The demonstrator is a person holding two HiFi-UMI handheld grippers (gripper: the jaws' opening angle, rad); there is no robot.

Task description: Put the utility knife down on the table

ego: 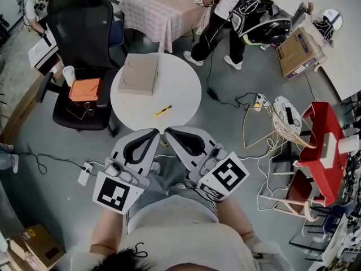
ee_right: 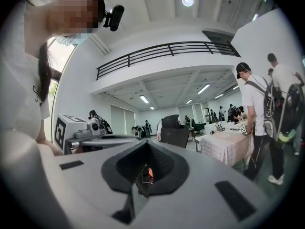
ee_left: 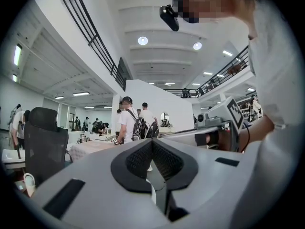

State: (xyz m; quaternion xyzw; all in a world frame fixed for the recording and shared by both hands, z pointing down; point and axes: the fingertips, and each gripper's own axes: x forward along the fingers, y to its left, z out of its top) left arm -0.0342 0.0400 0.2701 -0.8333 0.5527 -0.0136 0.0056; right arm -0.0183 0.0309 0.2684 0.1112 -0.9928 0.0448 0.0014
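A yellow utility knife (ego: 162, 111) lies on the round white table (ego: 180, 89), near its front edge, with neither gripper touching it. My left gripper (ego: 156, 132) and right gripper (ego: 168, 131) are held side by side close to my body, just short of the table's near rim. Their tips point toward the table. Both have their jaws pressed together with nothing between them. In the left gripper view the shut left gripper (ee_left: 152, 140) aims out across the room, as does the right gripper (ee_right: 145, 142) in its own view. The knife shows in neither gripper view.
A flat cardboard box (ego: 138, 74) lies on the table's left part. A black office chair (ego: 82, 33) holding an orange item stands at the left. Cables and a power strip (ego: 86, 173) lie on the floor. At the right stands a red rack (ego: 321, 140). People stand behind the table.
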